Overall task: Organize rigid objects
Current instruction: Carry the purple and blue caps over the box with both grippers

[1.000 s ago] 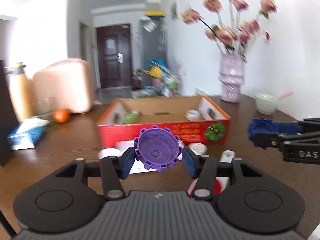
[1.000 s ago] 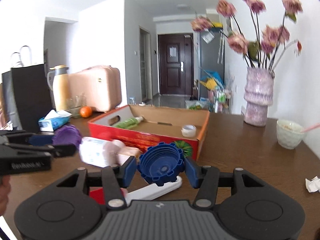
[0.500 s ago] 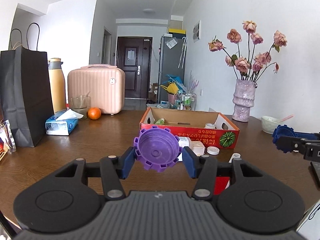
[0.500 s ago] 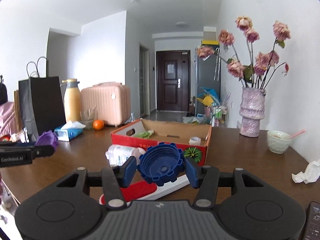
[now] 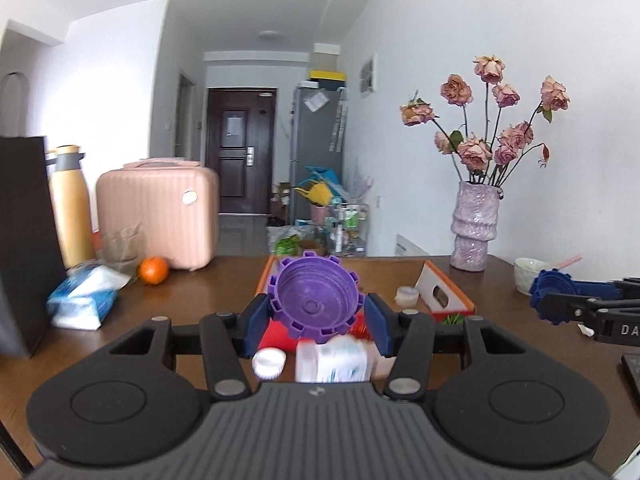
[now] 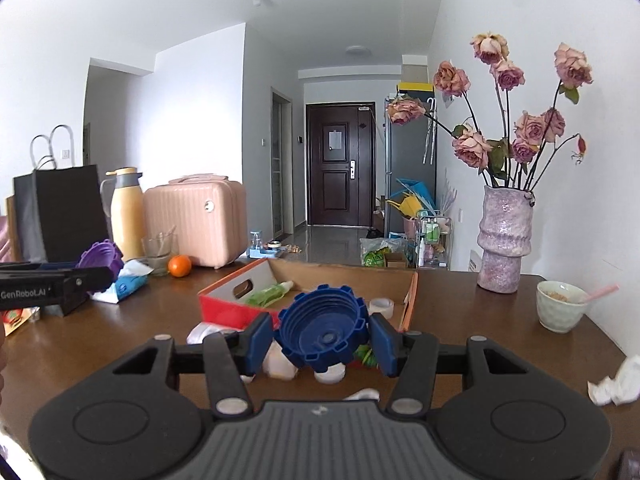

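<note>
My left gripper (image 5: 316, 318) is shut on a purple toothed cap (image 5: 314, 298) and holds it above the table, in front of the red cardboard box (image 5: 448, 292). My right gripper (image 6: 322, 336) is shut on a blue toothed cap (image 6: 322, 330), also held above the table near the box (image 6: 232, 304). Each gripper shows in the other's view: the right with the blue cap (image 5: 554, 294), the left with the purple cap (image 6: 100, 258). The box holds a green bottle (image 6: 270, 292) and a tape roll (image 6: 380, 306).
A white bottle (image 5: 334, 360) and a white lid (image 5: 269, 360) lie before the box. On the table stand a flower vase (image 6: 506, 250), a bowl (image 6: 560, 310), a pink case (image 6: 196, 220), an orange (image 6: 179, 266), a tissue pack (image 5: 82, 298), a black bag (image 6: 60, 212) and a thermos (image 6: 126, 212).
Both grippers have risen and drawn back from the box, then moved toward it again. Each still holds its cap. The loose items on the table have not moved.
</note>
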The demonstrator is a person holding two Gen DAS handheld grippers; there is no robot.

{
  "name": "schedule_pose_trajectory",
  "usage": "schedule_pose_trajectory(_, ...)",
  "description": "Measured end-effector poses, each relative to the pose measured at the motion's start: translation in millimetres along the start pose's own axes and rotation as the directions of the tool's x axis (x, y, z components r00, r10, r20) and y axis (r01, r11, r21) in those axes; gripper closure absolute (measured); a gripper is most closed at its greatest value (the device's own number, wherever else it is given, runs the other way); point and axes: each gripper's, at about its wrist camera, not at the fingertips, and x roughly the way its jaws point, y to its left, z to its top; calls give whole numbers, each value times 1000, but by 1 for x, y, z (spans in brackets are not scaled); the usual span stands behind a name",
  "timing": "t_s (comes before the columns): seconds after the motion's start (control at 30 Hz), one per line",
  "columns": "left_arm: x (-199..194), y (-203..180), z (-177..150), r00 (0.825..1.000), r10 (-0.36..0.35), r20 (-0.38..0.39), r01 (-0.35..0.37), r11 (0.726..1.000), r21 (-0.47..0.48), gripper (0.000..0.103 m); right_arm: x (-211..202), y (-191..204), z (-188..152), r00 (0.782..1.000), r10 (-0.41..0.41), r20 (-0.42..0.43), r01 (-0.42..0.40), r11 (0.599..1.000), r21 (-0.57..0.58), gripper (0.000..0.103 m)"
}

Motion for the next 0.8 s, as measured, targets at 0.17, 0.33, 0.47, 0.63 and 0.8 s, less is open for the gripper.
schedule_pose_trajectory(0.17,61,5,29,1000,-18,-13,18,1000,8,51,50,-17,26,1000,-2,-5,2,1000,11,51)
schedule_pose_trajectory(0.33,133,13,52,998,-43,-52,43,999,-12,51,119,-34,55,998,32,-56,-32,999,5,51)
schedule_pose_trajectory(0.47,207,20,64,986,-76,-149,75,997,-16,51,192,-46,78,987,53,-150,-55,998,-11,51)
schedule_pose_trajectory(0.63,311,20,66,940,-77,-332,74,997,-20,51,294,-62,92,947,95,-306,-90,996,30,51)
schedule_pose_trajectory(0.8,388,22,52,867,-102,-487,90,995,-48,50,378,-64,79,885,73,-459,-71,997,21,51)
